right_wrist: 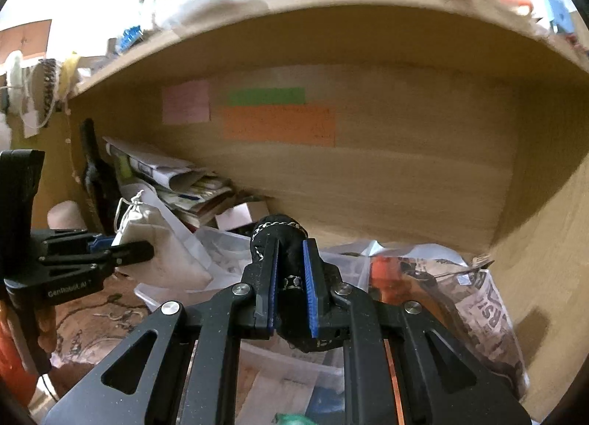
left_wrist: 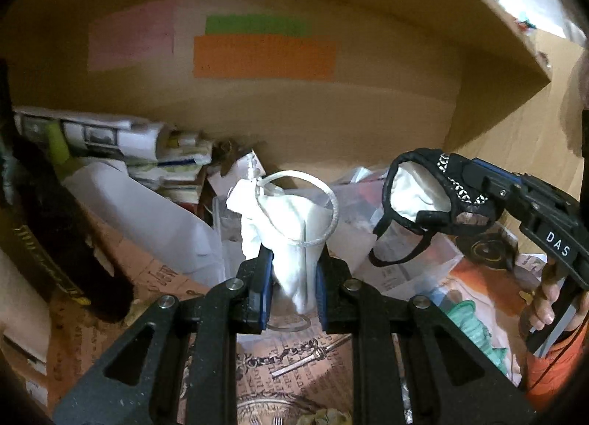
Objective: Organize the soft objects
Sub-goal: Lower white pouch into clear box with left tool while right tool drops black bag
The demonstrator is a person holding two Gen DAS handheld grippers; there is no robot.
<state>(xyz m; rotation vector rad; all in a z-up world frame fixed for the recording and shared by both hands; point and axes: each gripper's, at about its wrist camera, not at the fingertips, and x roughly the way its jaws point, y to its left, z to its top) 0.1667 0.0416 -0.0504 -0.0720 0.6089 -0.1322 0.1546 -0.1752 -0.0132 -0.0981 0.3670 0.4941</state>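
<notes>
My left gripper (left_wrist: 292,270) is shut on a white cloth drawstring pouch (left_wrist: 291,226) with a white cord loop, held up in front of the shelf's back wall. It also shows in the right wrist view (right_wrist: 154,237) at the left, with the left gripper (right_wrist: 121,250) on it. My right gripper (right_wrist: 291,277) is shut on a black garment with a white patterned trim (right_wrist: 279,230). In the left wrist view the garment (left_wrist: 423,200) hangs from the right gripper (left_wrist: 464,186), showing a white lining and black straps.
I am inside a wooden shelf compartment (right_wrist: 405,174) with pink, green and orange notes (right_wrist: 278,123) on the back wall. Folded newspapers (left_wrist: 110,141) and books pile at the left. Clear plastic containers (right_wrist: 228,255), plastic bags and a newspaper bundle (right_wrist: 489,307) lie below.
</notes>
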